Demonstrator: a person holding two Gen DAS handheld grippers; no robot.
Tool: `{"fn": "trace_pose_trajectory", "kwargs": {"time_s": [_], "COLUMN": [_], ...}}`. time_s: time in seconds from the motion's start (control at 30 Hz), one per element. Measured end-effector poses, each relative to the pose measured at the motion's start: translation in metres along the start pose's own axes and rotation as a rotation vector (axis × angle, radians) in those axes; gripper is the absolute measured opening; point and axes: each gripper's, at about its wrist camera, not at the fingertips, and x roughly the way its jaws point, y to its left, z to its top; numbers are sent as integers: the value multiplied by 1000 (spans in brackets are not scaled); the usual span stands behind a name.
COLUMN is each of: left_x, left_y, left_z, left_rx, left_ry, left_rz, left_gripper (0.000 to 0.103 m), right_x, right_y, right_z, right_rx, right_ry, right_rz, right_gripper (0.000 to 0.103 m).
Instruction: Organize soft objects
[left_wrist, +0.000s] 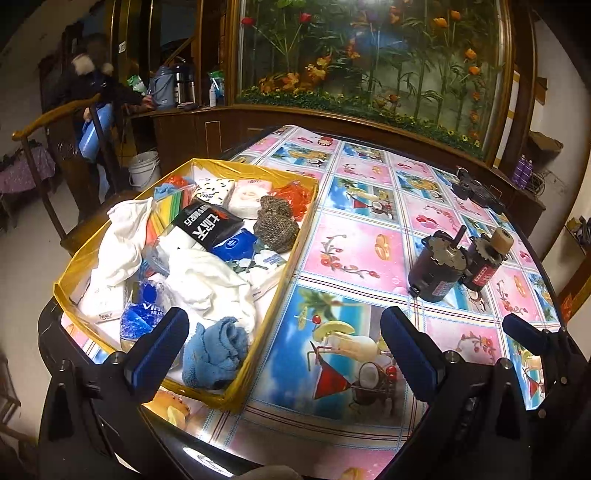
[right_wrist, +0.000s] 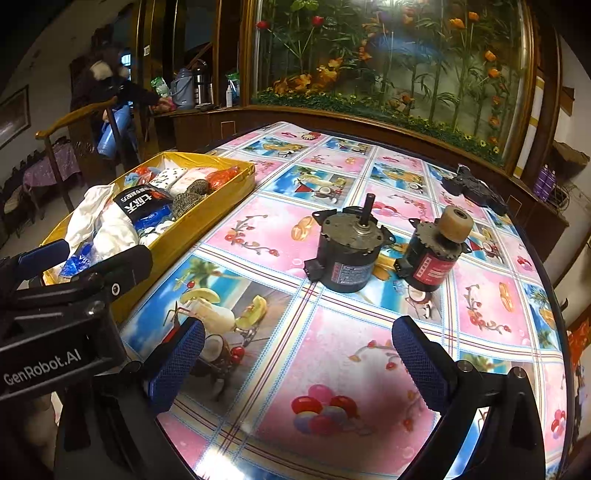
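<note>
The left gripper (left_wrist: 282, 349) is spread wide and holds nothing, one finger over the near end of the yellow box (left_wrist: 275, 291), the other over the bare counter (left_wrist: 354, 243). The right gripper (right_wrist: 297, 363) is likewise spread and empty above the patterned cloth. In the box lie a blue towel (left_wrist: 214, 356), white cloth (left_wrist: 207, 280), a brown knitted piece (left_wrist: 275, 223) and tissue packs (piled together). Two motors (right_wrist: 349, 251) stand well apart from the box.
</note>
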Motion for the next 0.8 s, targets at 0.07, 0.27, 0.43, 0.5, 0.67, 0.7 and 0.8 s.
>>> {"fn": "trace_pose_trajectory", "kwargs": {"time_s": [0.07,0.27,0.43,0.5,0.67,0.7,0.8], "left_x": [2,6,8,9,7,7,5], "left_y": [4,11,12,13,10,9,6], "left_z": [0,0,0,1,1,1,0], "left_rx": [-14,-35,-39,-39,-28,-26,-22], "left_ry": [7,22,30,36,51,53,51], "left_rz": [1,0,-1,0,-1,0,3], "left_gripper": [103,103,103,103,103,103,103], "right_x": [1,2,4,4,4,4,2], "right_y": [2,10,13,14,14,13,7], "right_z": [1,2,3,4,5,5,5], "right_rx": [-5,-23,-31,-32,-31,-27,-9], "right_ry": [2,7,9,8,10,10,7], "right_rz": [2,9,15,17,28,29,28], "right_gripper": [102,102,102,102,102,102,102]}}
